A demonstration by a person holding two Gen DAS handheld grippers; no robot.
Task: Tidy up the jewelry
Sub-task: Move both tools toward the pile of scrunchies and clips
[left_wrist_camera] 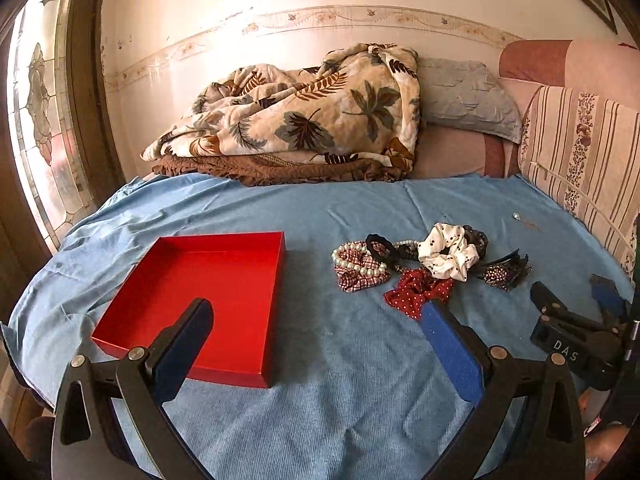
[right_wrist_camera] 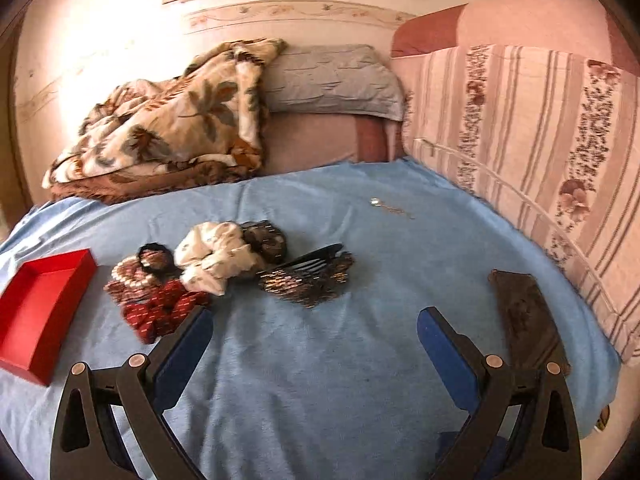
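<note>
Nearest in the left wrist view, the left gripper [left_wrist_camera: 316, 320] hangs over the blue bed sheet [left_wrist_camera: 340, 400] with its blue-padded fingers [left_wrist_camera: 452, 352] spread wide and nothing between them. The left finger shows in front of the near edge of the empty red box [left_wrist_camera: 276, 304]; the right fingertip lies just beside a red polka-dot bow [left_wrist_camera: 416, 290]; whether it touches cannot be told.

The right gripper [right_wrist_camera: 316, 320] is likewise spread wide and empty above the sheet. Seen from the left wrist view, it sits at the right edge and bears the white letters "DAS" [left_wrist_camera: 565, 350].

Farther in, right of the box, the accessories lie in one heap: a pearl bracelet [left_wrist_camera: 356, 262] on a checked scrunchie [left_wrist_camera: 360, 278], a black hair tie [left_wrist_camera: 380, 248], a white dotted scrunchie [left_wrist_camera: 448, 254] and, at the right, a beaded hair clip [left_wrist_camera: 506, 272]. Well apart, toward the far right of the sheet, lies a small silvery piece with a thin chain [right_wrist_camera: 390, 208]; its kind is too small to tell. A dark flat object [right_wrist_camera: 528, 320] rests near the right edge of the bed in the right wrist view.

Farthest, a leaf-print blanket [left_wrist_camera: 304, 120] and a grey pillow [left_wrist_camera: 464, 100] lie against the wall, with a striped floral cushion [left_wrist_camera: 580, 160] at right and a stained-glass window [left_wrist_camera: 40, 100] at left.
</note>
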